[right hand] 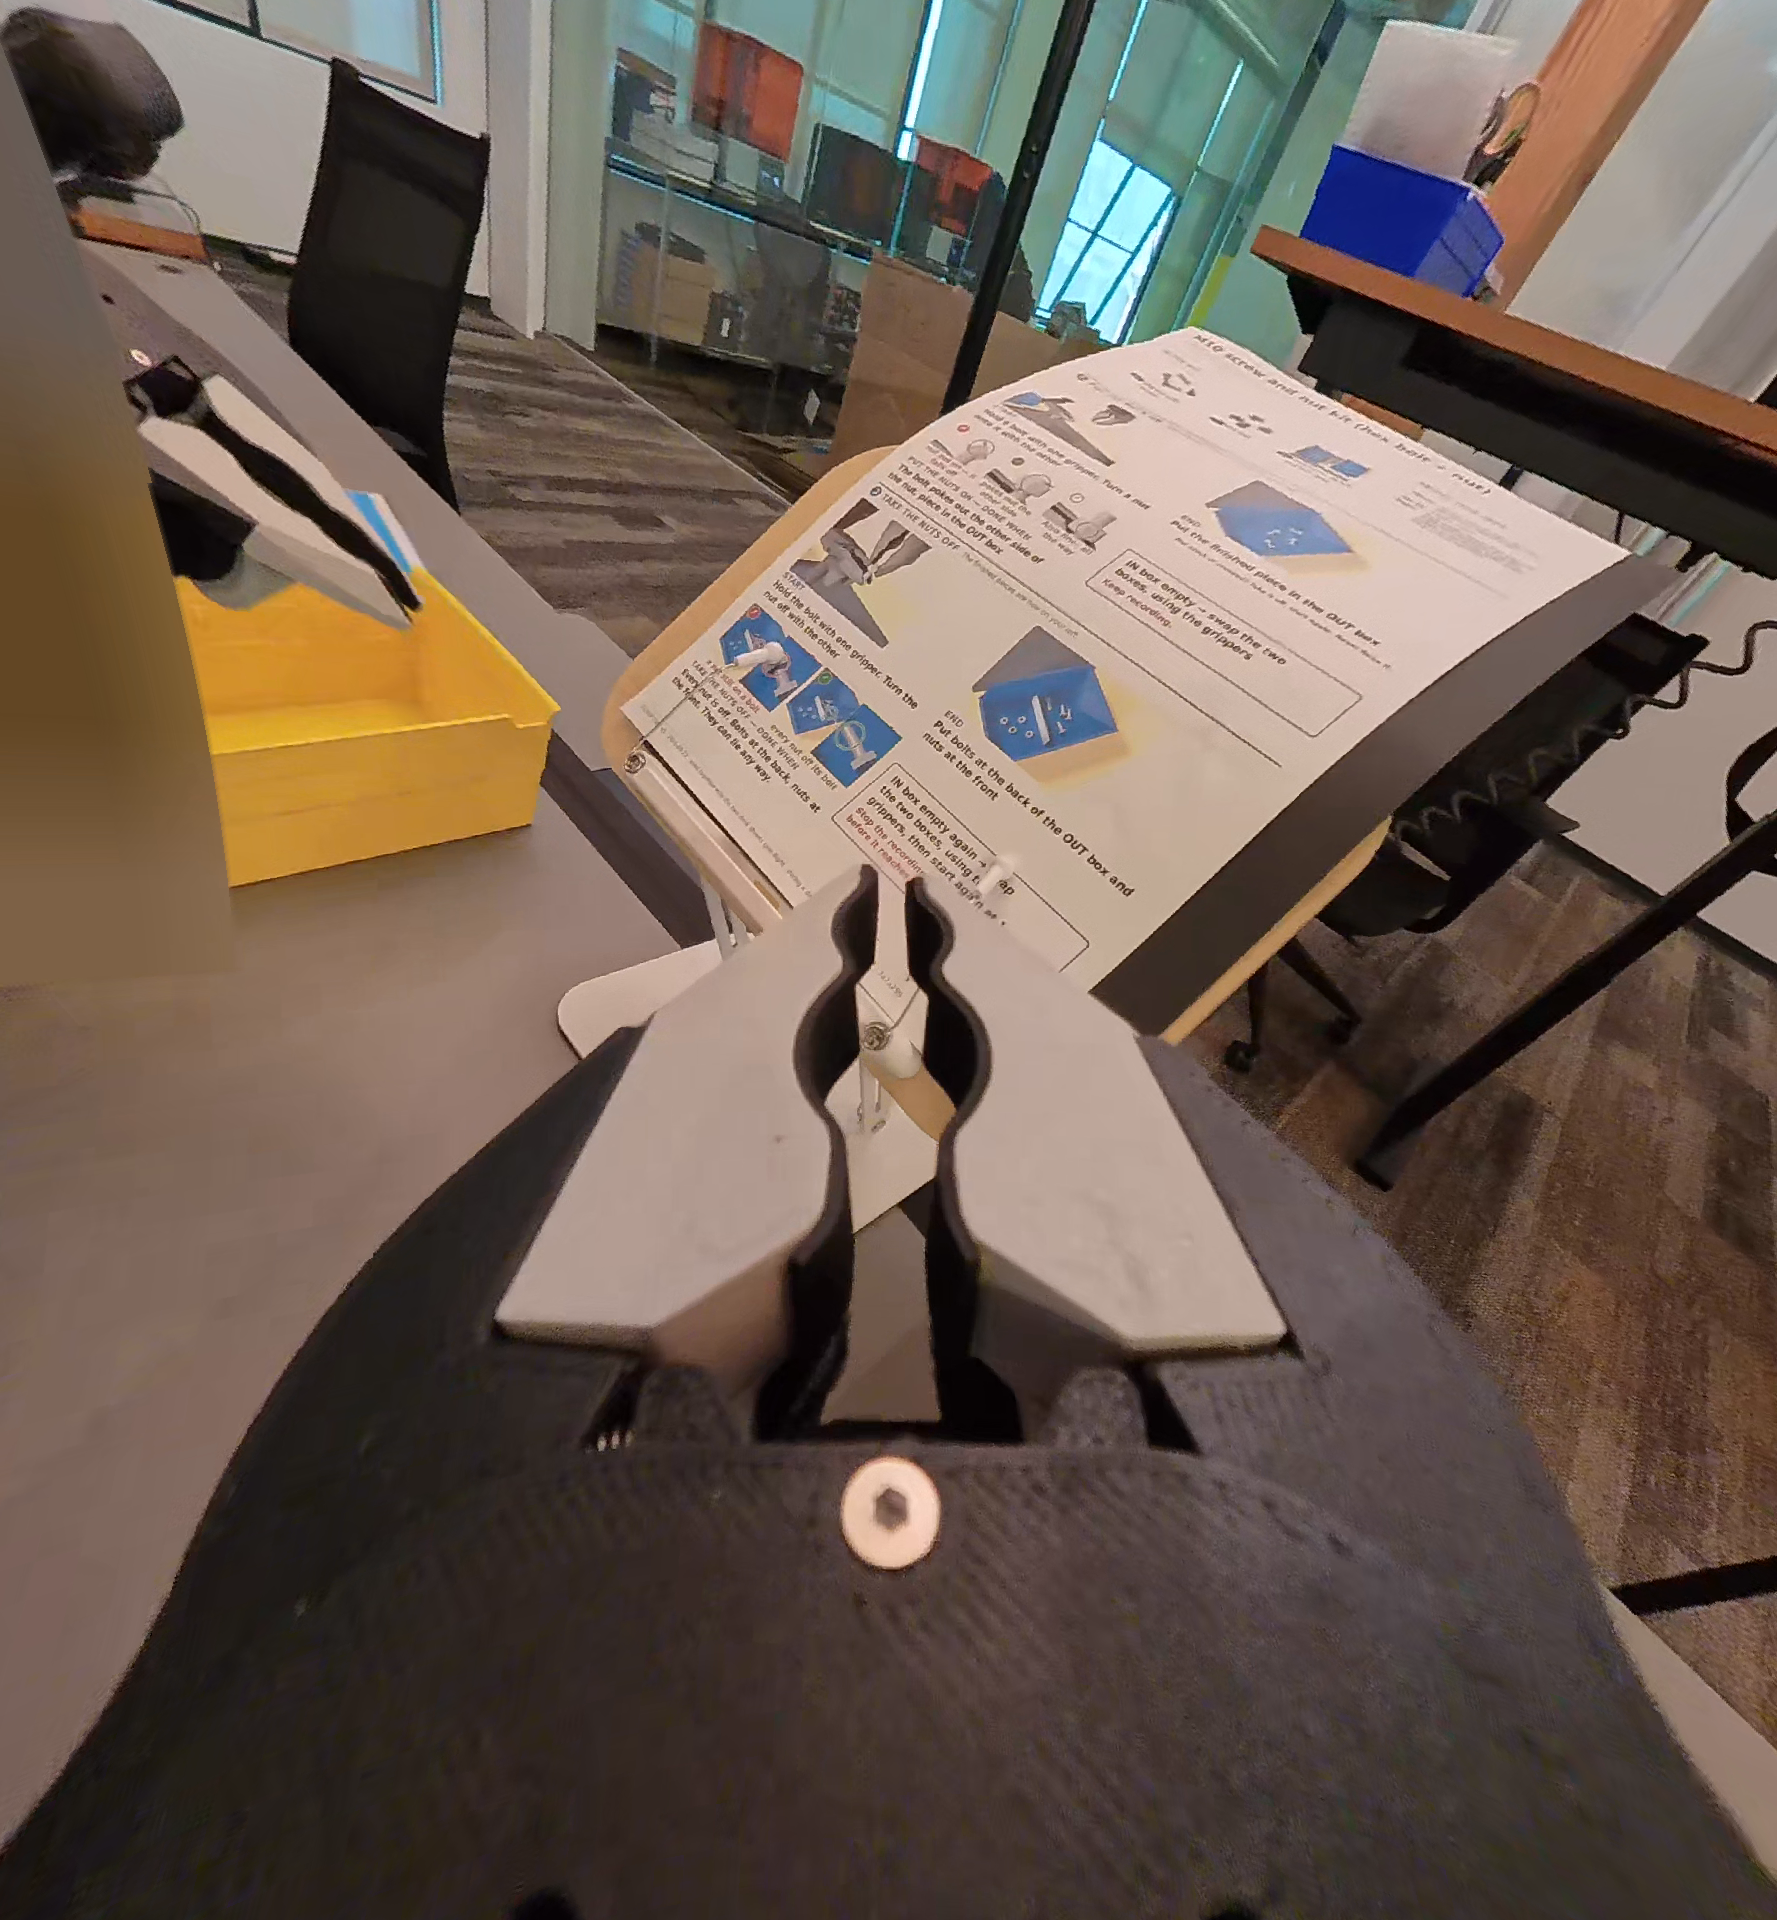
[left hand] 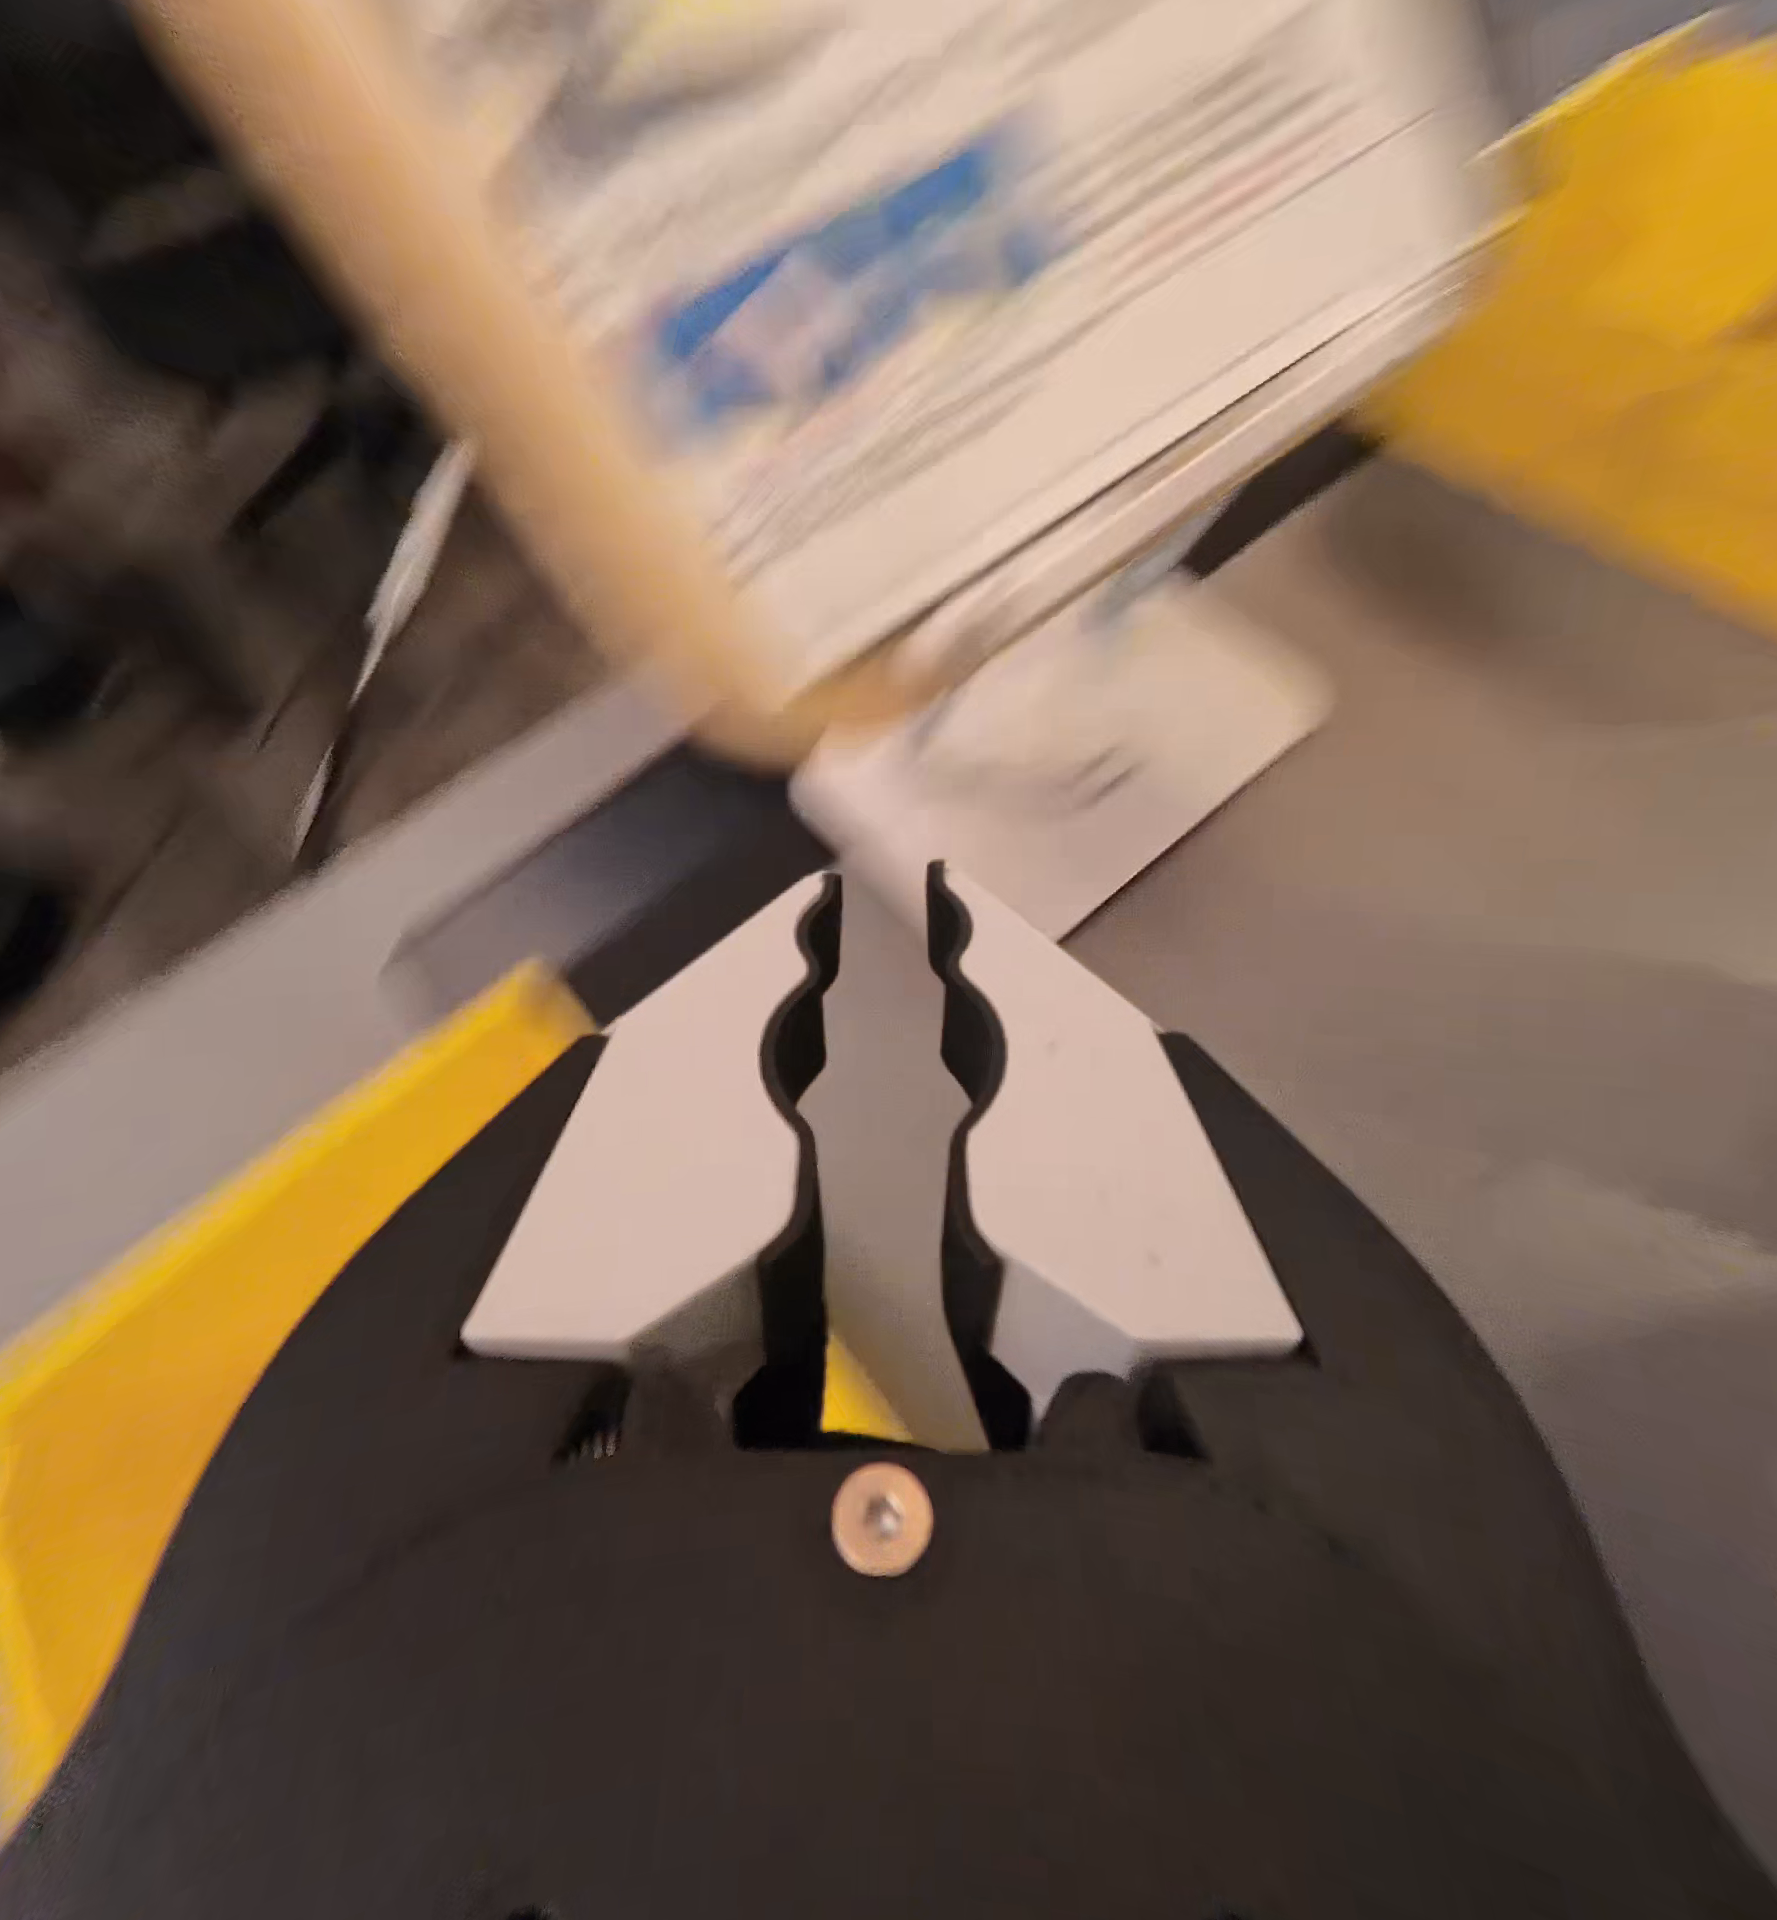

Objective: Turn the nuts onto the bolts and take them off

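Observation:
No nut or bolt shows in either view. My left gripper [left hand: 884,883] has its jaws close together with a narrow gap and nothing between them; its view is smeared by motion. It also shows in the right wrist view [right hand: 401,597], tips down over the open yellow box [right hand: 364,727], whose visible part looks empty. My right gripper [right hand: 894,888] is held above the grey table [right hand: 240,1143], tips nearly touching, empty, pointing at the foot of the instruction sheet [right hand: 1123,644].
The sheet leans on a wooden board with a white stand base [right hand: 635,997] at the table edge. In the left wrist view, yellow boxes lie lower left [left hand: 188,1299] and upper right [left hand: 1642,364]. Chairs [right hand: 385,260] and another table [right hand: 1590,384] stand beyond. Left tips to right tips: about 35 centimeters.

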`<action>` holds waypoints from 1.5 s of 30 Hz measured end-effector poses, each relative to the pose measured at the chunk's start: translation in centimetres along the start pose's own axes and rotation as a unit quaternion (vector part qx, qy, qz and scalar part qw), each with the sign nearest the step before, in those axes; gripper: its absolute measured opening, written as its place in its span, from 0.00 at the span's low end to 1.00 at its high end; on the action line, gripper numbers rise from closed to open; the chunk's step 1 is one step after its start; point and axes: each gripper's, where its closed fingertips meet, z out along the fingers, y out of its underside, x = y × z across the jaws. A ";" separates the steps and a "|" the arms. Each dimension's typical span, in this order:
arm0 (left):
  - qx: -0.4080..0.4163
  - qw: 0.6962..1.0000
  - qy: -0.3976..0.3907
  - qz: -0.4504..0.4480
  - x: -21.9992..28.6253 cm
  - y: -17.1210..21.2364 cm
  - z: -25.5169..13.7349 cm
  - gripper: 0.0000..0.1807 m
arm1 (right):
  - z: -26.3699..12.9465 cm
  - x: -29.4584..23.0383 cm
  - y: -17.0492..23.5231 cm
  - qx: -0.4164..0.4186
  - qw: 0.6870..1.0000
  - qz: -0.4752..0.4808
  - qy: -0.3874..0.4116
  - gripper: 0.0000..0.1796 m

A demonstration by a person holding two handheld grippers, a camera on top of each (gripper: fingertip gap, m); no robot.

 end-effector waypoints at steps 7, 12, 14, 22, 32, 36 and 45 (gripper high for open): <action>-0.188 0.960 -0.104 -0.181 -9.0 17.0 -2.3 0.10 | 0.5 -0.6 0.1 -0.002 1.000 -0.002 -0.016 0.02; -0.238 0.934 -0.126 -0.234 -10.6 22.8 -2.2 0.12 | 0.6 -0.9 0.1 -0.002 1.000 -0.004 -0.022 0.02; -0.254 0.927 -0.122 -0.247 -10.7 23.9 -2.2 0.13 | 0.8 -0.9 0.1 0.000 1.000 -0.002 -0.026 0.01; -0.289 0.915 -0.107 -0.262 -10.2 26.6 -0.9 0.13 | 1.9 -1.4 0.8 -0.013 0.999 -0.004 -0.036 0.02; -0.258 0.931 -0.128 -0.224 -11.3 26.1 -1.1 0.04 | 3.2 -2.8 0.6 -0.007 0.998 -0.001 -0.066 0.01; -0.168 0.962 -0.137 -0.165 -11.4 18.9 -2.9 0.04 | 4.3 -5.0 0.0 0.005 0.993 0.004 -0.114 0.02; 0.098 0.983 -0.073 0.138 2.3 -5.1 -1.3 0.04 | 7.3 -9.8 -1.9 0.053 0.976 0.047 -0.206 0.10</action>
